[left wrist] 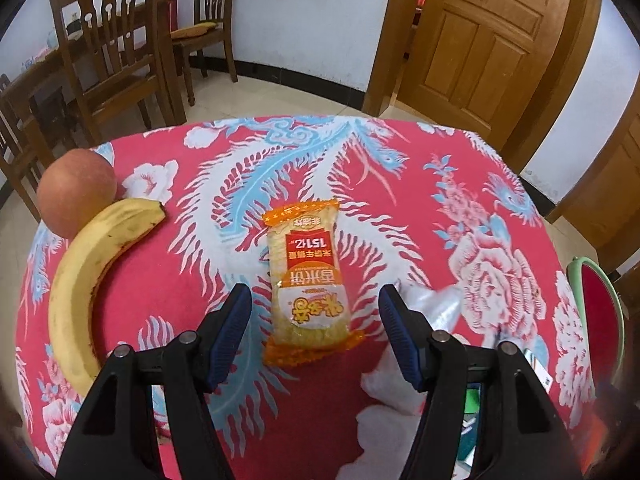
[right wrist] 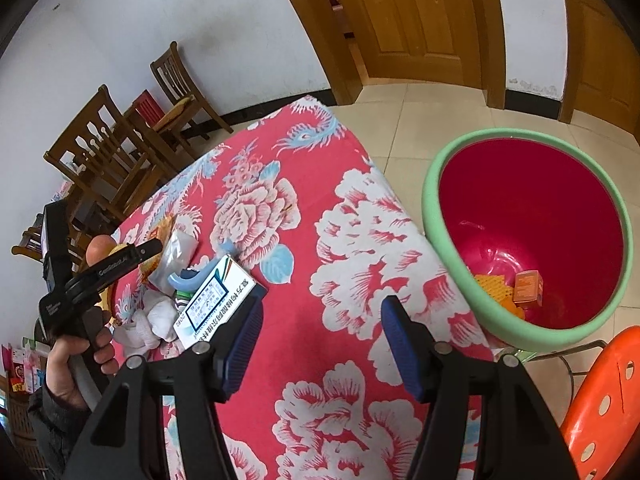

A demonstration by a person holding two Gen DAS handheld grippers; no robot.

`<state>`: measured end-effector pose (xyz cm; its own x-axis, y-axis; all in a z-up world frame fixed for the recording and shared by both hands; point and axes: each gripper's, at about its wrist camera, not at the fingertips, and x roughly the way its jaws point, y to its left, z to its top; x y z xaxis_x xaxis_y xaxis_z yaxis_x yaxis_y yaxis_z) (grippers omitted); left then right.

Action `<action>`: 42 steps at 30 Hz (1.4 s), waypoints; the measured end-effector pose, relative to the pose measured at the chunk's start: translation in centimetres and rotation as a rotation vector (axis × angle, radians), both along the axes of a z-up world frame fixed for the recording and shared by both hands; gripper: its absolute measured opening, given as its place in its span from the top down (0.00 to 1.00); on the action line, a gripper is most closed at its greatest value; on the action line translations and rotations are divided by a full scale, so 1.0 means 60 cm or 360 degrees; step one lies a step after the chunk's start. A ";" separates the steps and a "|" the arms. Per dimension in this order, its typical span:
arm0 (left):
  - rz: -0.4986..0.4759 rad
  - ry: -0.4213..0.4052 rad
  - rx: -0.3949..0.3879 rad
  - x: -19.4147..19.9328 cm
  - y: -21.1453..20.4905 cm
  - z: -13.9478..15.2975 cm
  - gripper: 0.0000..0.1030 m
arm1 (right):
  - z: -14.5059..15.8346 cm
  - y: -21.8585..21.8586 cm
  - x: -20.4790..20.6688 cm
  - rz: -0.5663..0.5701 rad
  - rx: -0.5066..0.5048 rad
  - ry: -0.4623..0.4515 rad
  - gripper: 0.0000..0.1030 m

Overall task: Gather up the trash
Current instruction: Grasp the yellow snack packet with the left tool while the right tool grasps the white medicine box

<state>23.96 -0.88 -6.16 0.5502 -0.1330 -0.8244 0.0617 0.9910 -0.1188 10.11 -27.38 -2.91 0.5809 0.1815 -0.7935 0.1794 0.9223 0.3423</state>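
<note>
Cracker packet (left wrist: 306, 280) flat between open left tongs (left wrist: 316, 300), untouched.

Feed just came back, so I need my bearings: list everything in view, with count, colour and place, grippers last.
snack packet: one, orange and yellow, mid-table, ahead of the left gripper's open jaws
banana: one, yellow, left part of the table
apple: one, red, touching the banana's far end
clear plastic wrapper: one, right of the snack packet
white tissue: crumpled, near table edge
white box: one, printed, beside the tissue
bin: one, green rim, red inside, right of the table; holds orange trash
tablecloth: one, red floral
stool: one, orange, below the bin
chairs: several, brown wood, by the wall
left gripper: black, blue pads, open
right gripper: same, open, over bare cloth
</note>
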 end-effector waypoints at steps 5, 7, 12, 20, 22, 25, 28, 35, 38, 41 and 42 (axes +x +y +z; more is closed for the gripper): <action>-0.0006 0.0040 -0.0043 0.008 0.008 -0.014 0.54 | -0.008 0.013 0.008 0.0024 -0.0001 0.0026 0.37; -0.0009 0.0031 -0.0036 0.008 0.008 -0.013 0.61 | -0.010 0.019 0.010 0.0039 -0.0005 0.0033 0.37; -0.0013 0.0022 -0.0068 0.001 0.012 -0.009 0.62 | -0.013 0.031 0.014 0.0059 -0.0001 0.0050 0.37; 0.0010 -0.0087 -0.0131 -0.052 0.038 0.036 0.62 | -0.009 0.050 0.014 0.0085 0.0014 0.0059 0.37; 0.0019 -0.0109 -0.0150 -0.066 0.046 0.047 0.62 | -0.009 0.058 0.014 0.0099 0.0028 0.0065 0.37; 0.0037 -0.0140 -0.0172 -0.092 0.059 0.061 0.62 | -0.009 0.076 0.016 0.0140 0.0049 0.0077 0.37; 0.0048 -0.0160 -0.0182 -0.117 0.071 0.070 0.62 | -0.010 0.097 0.021 0.0178 0.0052 0.0090 0.34; 0.0121 -0.0184 -0.0229 -0.162 0.108 0.077 0.62 | -0.012 0.146 0.036 0.0217 0.0010 0.0110 0.30; 0.0139 -0.0184 -0.0243 -0.175 0.118 0.076 0.62 | -0.013 0.165 0.047 0.0211 -0.0024 0.0125 0.28; 0.0159 -0.0175 -0.0259 -0.184 0.129 0.071 0.62 | -0.020 0.176 0.056 0.0184 -0.0066 0.0152 0.27; 0.0165 -0.0171 -0.0266 -0.186 0.132 0.069 0.62 | -0.022 0.178 0.058 0.0177 -0.0076 0.0156 0.27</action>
